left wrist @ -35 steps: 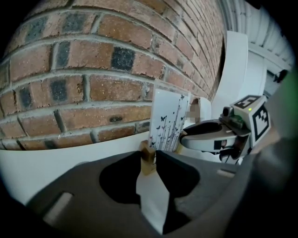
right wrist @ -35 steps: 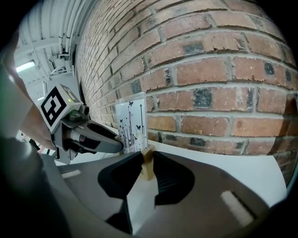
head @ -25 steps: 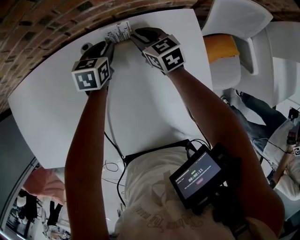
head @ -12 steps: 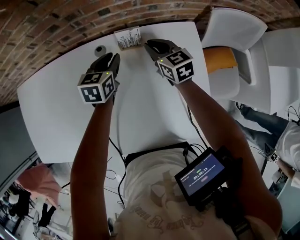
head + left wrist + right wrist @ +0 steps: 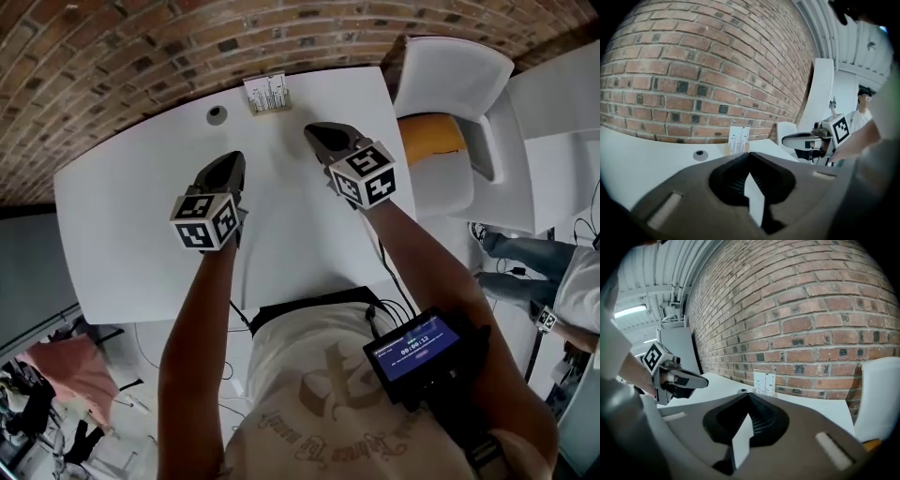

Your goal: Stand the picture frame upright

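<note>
At the far edge of the white table (image 5: 141, 234), against the brick wall (image 5: 141, 56), the head view shows the picture frame (image 5: 267, 94) standing upright, so the task looks done. The left gripper (image 5: 231, 161) and right gripper (image 5: 317, 134) sit nearer the person than the frame, one to either side of it and well apart from it. A round grommet (image 5: 217, 114) lies just left of the frame; a white chair (image 5: 450, 84) with an orange cushion (image 5: 431, 136) stands to its right, off the table.

Through the left gripper view, that gripper's jaws (image 5: 749, 157) are clenched tip to tip with nothing between them. The frame (image 5: 738, 139) rises beyond them, the grommet (image 5: 700, 155) to its left, the other gripper (image 5: 806, 139) off to its right.

From the right gripper view, its jaws (image 5: 749, 397) are likewise pressed together and empty, the frame (image 5: 764, 383) straight ahead, the left gripper (image 5: 682, 379) off to the frame's left.

Nothing stands between tools and frame. I judge the main risk to be a stray push forward or a jolt to the table tipping the frame over; its rear support is hidden, so I cannot tell how steady it is.
</note>
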`<state>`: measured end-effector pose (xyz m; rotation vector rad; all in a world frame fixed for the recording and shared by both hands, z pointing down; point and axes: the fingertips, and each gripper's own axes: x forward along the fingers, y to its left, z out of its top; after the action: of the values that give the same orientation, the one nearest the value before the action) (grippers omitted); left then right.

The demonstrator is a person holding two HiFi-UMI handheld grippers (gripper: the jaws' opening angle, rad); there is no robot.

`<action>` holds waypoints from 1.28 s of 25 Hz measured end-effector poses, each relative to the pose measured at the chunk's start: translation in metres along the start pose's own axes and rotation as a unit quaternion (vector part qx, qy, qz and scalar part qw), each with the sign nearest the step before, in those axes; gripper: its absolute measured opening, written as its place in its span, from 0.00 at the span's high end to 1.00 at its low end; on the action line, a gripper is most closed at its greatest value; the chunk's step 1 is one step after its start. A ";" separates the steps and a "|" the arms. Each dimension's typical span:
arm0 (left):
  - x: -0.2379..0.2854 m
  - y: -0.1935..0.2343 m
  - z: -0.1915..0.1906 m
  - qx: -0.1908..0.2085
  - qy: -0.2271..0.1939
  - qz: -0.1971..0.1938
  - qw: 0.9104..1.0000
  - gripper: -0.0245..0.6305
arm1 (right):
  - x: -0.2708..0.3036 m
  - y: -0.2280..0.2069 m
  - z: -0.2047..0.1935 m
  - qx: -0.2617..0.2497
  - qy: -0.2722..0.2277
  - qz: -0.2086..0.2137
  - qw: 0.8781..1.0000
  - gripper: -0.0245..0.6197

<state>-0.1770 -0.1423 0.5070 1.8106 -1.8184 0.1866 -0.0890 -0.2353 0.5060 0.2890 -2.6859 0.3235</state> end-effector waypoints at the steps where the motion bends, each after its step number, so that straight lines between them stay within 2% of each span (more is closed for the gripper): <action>1: -0.007 -0.005 -0.002 0.002 -0.003 -0.003 1.000 0.96 | -0.007 0.005 0.000 0.001 -0.002 0.002 1.000 0.95; 6: -0.040 -0.025 -0.016 0.010 -0.010 -0.013 1.000 0.96 | -0.036 0.026 -0.003 0.015 -0.015 0.010 1.000 0.95; 14: -0.088 -0.045 -0.034 -0.039 -0.047 0.004 0.998 0.96 | -0.083 0.046 -0.020 0.014 -0.028 0.010 0.999 0.95; 24: -0.112 -0.087 -0.072 -0.022 -0.033 -0.005 0.999 0.96 | -0.125 0.061 -0.042 0.024 -0.043 0.009 0.999 0.95; 32: -0.140 -0.097 -0.083 -0.034 -0.037 0.007 0.999 0.96 | -0.152 0.063 -0.044 0.029 -0.053 0.003 0.998 0.95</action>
<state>-0.0702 0.0120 0.4823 1.7801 -1.8654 0.0612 0.0471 -0.1405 0.4684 0.3245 -2.7844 0.4001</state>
